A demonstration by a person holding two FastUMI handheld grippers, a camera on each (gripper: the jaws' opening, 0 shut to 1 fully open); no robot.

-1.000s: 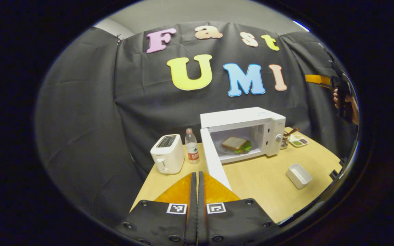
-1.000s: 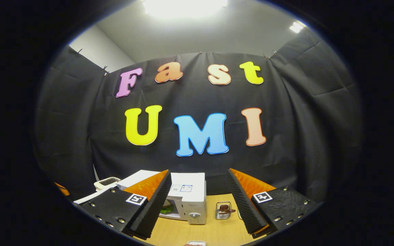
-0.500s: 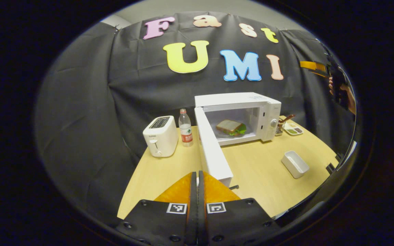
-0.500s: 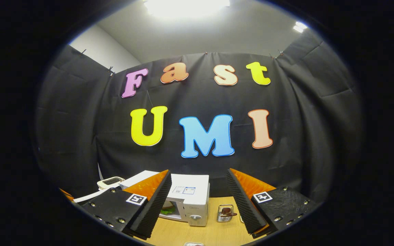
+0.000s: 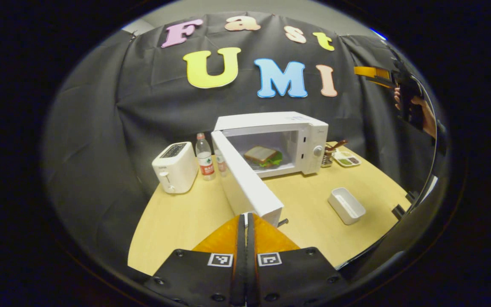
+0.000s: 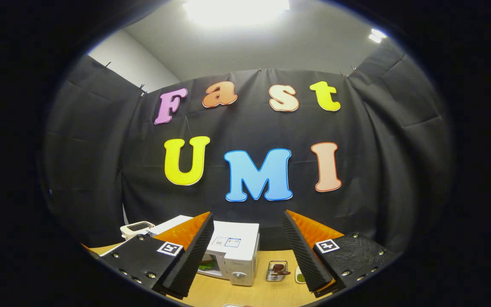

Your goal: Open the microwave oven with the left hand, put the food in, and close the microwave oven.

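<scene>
White microwave (image 5: 271, 140) sits mid-frame in my left gripper view, door (image 5: 245, 179) swung wide toward me, its free edge just above my left gripper (image 5: 246, 219), whose jaws are pressed together on nothing. Sandwich (image 5: 264, 156) lies inside the cavity. Wooden table (image 5: 177, 217) has bare room lower left; toaster (image 5: 174, 167) and bottle (image 5: 204, 156) left of the door, rectangular tray (image 5: 346, 205) lower right. Right gripper (image 6: 247, 251) is held high w/ jaws spread wide, ribbed pads (image 6: 194, 256), empty.
</scene>
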